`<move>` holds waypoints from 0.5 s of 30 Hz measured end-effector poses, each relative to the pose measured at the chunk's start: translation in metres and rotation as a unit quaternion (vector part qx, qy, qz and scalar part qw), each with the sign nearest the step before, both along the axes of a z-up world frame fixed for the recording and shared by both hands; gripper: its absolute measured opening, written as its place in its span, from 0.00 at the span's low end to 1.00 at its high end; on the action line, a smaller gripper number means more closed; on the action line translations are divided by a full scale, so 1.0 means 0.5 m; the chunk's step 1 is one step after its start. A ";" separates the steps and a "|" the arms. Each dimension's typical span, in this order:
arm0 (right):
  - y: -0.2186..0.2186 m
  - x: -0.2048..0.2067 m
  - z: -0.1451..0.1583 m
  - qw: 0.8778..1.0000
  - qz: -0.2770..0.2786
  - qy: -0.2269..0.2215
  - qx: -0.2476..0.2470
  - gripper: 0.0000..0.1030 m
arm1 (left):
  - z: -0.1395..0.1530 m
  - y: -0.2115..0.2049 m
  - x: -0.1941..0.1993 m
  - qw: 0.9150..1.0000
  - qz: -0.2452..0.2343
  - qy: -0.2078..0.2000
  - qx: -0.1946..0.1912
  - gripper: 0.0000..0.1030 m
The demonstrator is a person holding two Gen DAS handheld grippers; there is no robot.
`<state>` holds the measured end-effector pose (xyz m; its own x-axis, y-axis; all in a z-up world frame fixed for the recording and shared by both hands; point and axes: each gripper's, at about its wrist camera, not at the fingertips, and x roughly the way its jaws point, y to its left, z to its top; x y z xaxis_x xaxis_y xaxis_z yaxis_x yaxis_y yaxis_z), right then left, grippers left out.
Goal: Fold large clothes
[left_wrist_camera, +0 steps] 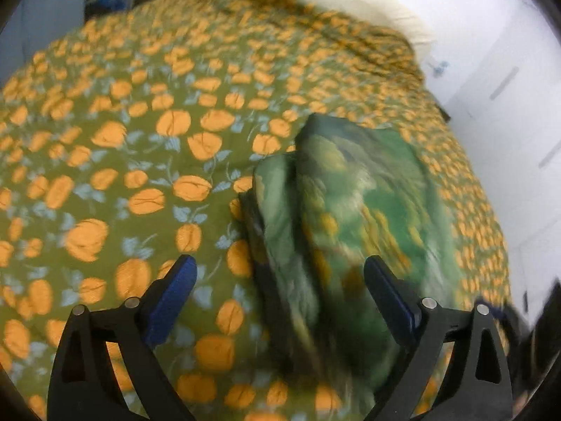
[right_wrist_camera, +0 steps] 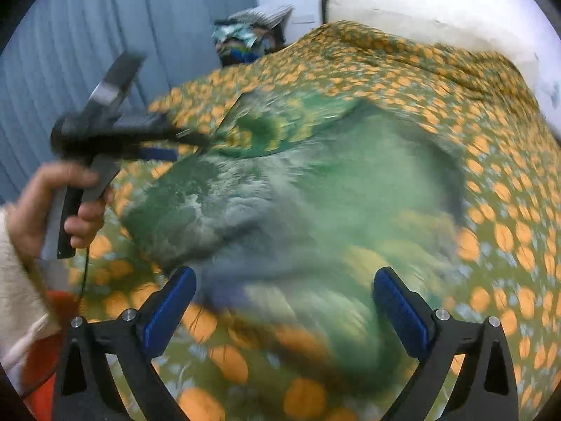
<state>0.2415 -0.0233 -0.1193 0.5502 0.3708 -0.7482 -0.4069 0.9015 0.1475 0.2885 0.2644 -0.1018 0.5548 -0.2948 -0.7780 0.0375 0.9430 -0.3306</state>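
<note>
Folded green garment (left_wrist_camera: 354, 217) on floral bedspread (left_wrist_camera: 140, 147)

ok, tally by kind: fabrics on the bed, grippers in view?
Green garment: 1
Floral bedspread: 1
White pillow: 1
Grippers: 2, left gripper and right gripper, both open
Total: 5

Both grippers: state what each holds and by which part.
Nothing is held. The left gripper and right gripper are open above the folded green garment, pads clear of it.
</note>
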 end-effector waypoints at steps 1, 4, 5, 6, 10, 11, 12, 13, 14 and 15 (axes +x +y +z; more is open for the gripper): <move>-0.047 -0.012 0.006 1.000 -0.014 0.004 0.011 0.98 | 0.012 0.006 -0.021 1.000 -0.008 -0.007 -0.011 0.95; -0.167 -0.040 -0.004 0.997 -0.073 0.022 0.017 0.99 | 0.022 0.034 -0.060 0.996 -0.030 -0.008 -0.088 0.97; -0.194 -0.062 -0.007 0.995 -0.093 0.031 0.022 0.99 | 0.013 0.042 -0.061 0.992 -0.036 0.000 -0.120 0.97; -0.226 -0.064 -0.016 0.992 -0.112 0.042 0.032 0.99 | 0.000 0.045 -0.055 0.989 -0.040 0.009 -0.141 0.97; -0.325 -0.045 -0.041 0.976 -0.164 0.087 0.114 0.99 | -0.070 0.019 0.003 0.978 -0.065 0.057 -0.190 0.97; -0.331 -0.036 -0.039 0.974 -0.162 0.091 0.132 0.99 | -0.093 0.011 0.020 0.974 -0.068 0.072 -0.206 0.97; -0.331 -0.024 -0.039 0.972 -0.153 0.096 0.153 0.99 | -0.112 0.004 0.038 0.971 -0.065 0.083 -0.214 0.97; -0.326 -0.004 -0.041 0.969 -0.134 0.102 0.182 0.99 | -0.126 -0.001 0.046 0.970 -0.062 0.089 -0.217 0.97; -0.322 0.003 -0.047 0.967 -0.125 0.107 0.197 0.99 | -0.149 -0.007 0.064 0.969 -0.059 0.099 -0.220 0.99; -0.317 0.019 -0.054 0.964 -0.116 0.112 0.213 0.99 | -0.161 -0.011 0.075 0.968 -0.058 0.105 -0.222 1.00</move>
